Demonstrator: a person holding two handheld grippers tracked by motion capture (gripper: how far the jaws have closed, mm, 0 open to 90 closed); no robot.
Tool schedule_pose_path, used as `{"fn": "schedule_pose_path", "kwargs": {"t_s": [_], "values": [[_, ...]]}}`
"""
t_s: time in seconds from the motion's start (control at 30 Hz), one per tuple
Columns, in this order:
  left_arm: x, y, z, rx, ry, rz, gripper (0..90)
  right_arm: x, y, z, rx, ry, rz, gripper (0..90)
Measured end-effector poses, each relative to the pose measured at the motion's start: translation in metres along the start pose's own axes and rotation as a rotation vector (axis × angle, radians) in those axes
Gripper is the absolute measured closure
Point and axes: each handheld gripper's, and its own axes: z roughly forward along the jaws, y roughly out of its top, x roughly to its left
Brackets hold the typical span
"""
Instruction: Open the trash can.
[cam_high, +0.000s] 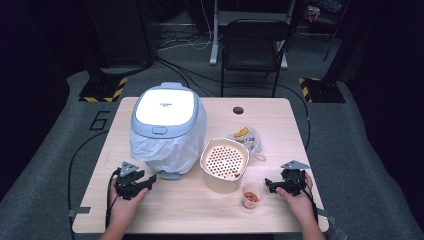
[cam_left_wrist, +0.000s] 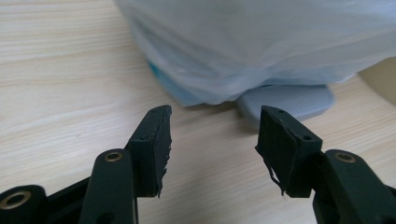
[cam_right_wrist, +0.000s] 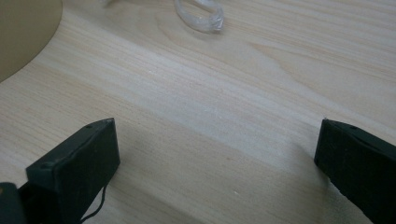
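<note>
Pale blue-grey bin (cam_high: 165, 112), cream perforated bowl (cam_high: 224, 162), light wooden table (cam_high: 190, 210)

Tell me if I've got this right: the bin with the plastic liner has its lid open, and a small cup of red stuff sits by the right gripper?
Not quite. The bin has its lid shut flat over the plastic liner, as the high view shows. The rest holds: the small cup of red stuff sits by the right gripper.

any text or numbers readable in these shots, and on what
"6": large grey numeral on the floor mat left of the table.
Small dark logo on the white lid of the trash bin: too small to read.
Print on the clear plastic bag behind the perforated bowl: blurred, unreadable.
</note>
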Motion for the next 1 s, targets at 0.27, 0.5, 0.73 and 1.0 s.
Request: {"fn": "schedule_pose_path", "kwargs": {"t_s": [0.27, 0.5, 0.73, 1.0], "values": [[-0.024, 0.002, 0.009, 0.013, 0.034, 0.040, 39.0, 0.000, 0.000, 0.000, -0.004, 0.002, 0.002, 0.0], [-0.042, 0.001, 0.021, 0.016, 0.071, 0.031, 35.8, 0.000, -0.001, -0.001, 0.000, 0.006, -0.009, 0.0], [-0.059, 0.005, 0.027, -0.049, 0.077, 0.002, 46.7, 0.000, -0.001, -0.001, 0.002, 0.009, -0.010, 0.0], [-0.065, 0.005, 0.038, -0.059, 0.143, 0.026, 49.6, 0.000, -0.001, -0.001, -0.001, 0.017, -0.016, 0.0]]}}
